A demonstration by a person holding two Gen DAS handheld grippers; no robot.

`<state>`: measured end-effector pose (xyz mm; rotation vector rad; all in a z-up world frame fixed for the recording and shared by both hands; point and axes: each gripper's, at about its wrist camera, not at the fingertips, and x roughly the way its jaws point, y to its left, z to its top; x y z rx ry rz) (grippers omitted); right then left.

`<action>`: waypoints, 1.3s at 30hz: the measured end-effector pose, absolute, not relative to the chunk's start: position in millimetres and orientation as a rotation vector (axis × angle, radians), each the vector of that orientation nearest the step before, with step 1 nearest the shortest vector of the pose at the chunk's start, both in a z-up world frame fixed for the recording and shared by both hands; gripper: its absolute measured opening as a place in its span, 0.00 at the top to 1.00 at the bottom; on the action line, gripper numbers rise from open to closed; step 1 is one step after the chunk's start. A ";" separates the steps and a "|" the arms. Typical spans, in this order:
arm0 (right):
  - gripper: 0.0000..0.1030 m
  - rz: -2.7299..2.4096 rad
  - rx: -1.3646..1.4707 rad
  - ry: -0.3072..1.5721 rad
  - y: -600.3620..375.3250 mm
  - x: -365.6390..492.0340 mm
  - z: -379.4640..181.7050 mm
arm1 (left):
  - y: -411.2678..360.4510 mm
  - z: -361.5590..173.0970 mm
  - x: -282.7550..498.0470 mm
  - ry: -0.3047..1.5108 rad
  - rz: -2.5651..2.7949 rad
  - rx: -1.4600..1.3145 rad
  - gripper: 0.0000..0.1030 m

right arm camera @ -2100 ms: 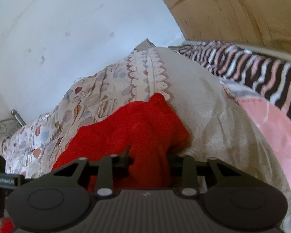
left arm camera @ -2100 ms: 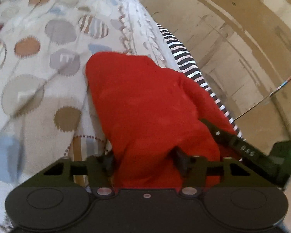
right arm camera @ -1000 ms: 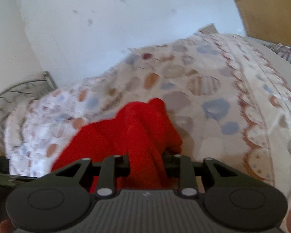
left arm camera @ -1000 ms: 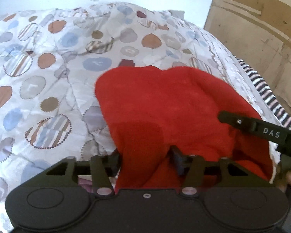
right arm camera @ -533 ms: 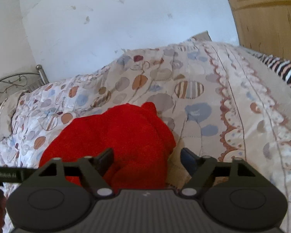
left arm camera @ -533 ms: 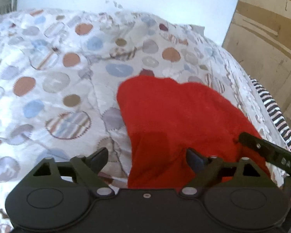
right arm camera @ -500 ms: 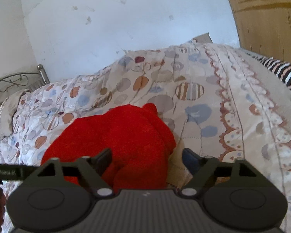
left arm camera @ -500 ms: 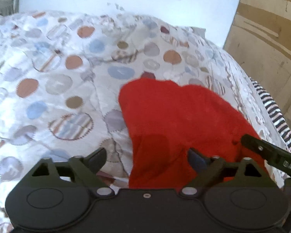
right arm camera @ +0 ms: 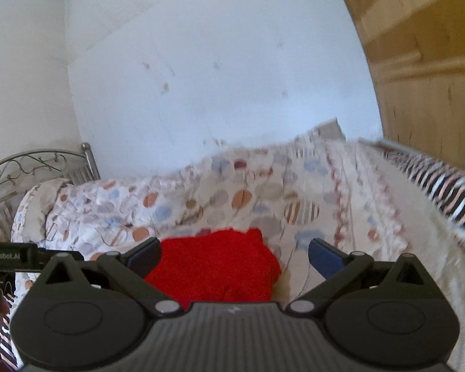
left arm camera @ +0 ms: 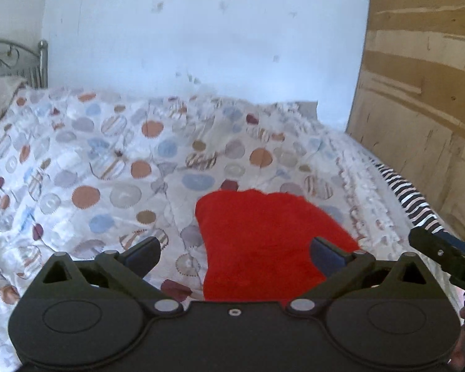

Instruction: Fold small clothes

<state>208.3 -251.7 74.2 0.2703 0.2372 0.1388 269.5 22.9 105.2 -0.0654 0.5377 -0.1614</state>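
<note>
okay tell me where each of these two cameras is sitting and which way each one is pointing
Left wrist: sits on the left gripper, looks along its open fingers at the red garment on the dotted quilt; the right gripper pokes in at the right edge.
Right wrist: sits on the right gripper, fingers open, facing the red garment and white wall.
Shared: garment, quilt, wall, metal headboard.

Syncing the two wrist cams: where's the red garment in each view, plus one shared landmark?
Left wrist: red garment lower centre-right, lying on the patterned quilt.
Right wrist: red garment bottom centre, just left of middle.
Shared landmark: metal headboard at the left edge of both.
</note>
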 end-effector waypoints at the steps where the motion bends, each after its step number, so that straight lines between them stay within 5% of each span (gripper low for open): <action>1: 0.00 0.137 0.253 0.211 -250.8 196.7 78.4 | 22.5 108.2 260.7 0.522 -0.157 -0.062 0.01; 19: 0.00 0.085 0.157 0.046 -243.7 49.0 58.8 | 28.4 66.7 124.2 0.436 -0.066 0.000 0.01; 39: 0.00 -0.015 0.169 0.116 -263.9 19.7 -4.1 | 33.6 11.7 86.6 0.461 0.003 -0.031 0.01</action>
